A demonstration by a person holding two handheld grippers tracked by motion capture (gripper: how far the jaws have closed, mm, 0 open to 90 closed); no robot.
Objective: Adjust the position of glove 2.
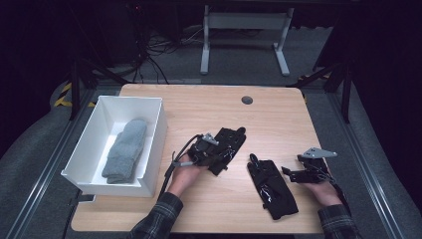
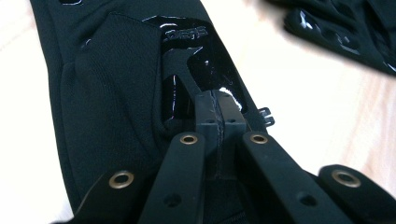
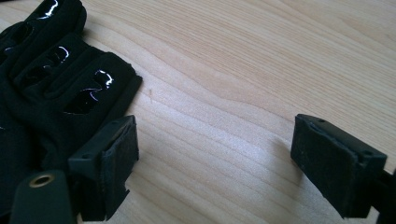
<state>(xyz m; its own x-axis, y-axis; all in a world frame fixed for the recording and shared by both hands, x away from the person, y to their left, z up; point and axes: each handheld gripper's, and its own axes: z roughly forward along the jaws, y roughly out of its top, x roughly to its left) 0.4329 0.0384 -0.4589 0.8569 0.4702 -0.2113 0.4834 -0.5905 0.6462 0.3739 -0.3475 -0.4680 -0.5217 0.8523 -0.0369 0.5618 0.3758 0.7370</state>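
My left gripper (image 1: 211,149) is closed, its pads (image 2: 217,116) pressed together on the fabric of a black glove (image 1: 228,144) at mid-table, just right of the white bin (image 1: 149,172). Seen along the jaws, the pinch sits on the glove's back beside a glossy moulded patch; whether a real fold of cloth is caught, or only the surface pressed, I cannot tell.

My right gripper (image 1: 293,173) stands wide open and holds nothing. Its left pad (image 3: 114,161) lies just beside the fingers of the second glove (image 1: 272,189), near the right front of the table (image 1: 278,112); its right pad is over bare wood.

Handling: both gloves look light, limp and floppy. The knit fabric is matte and should give good friction. The shiny rubber panels are smooth and stiffer, so a grip there may slip. Take hold on plain cloth at the cuff or the edge of the palm, gathering a fold between the pads. A glove lifted at one end will hang and swing.

The bin is rigid, straight-walled, and holds grey socks (image 1: 125,149), soft and folded.
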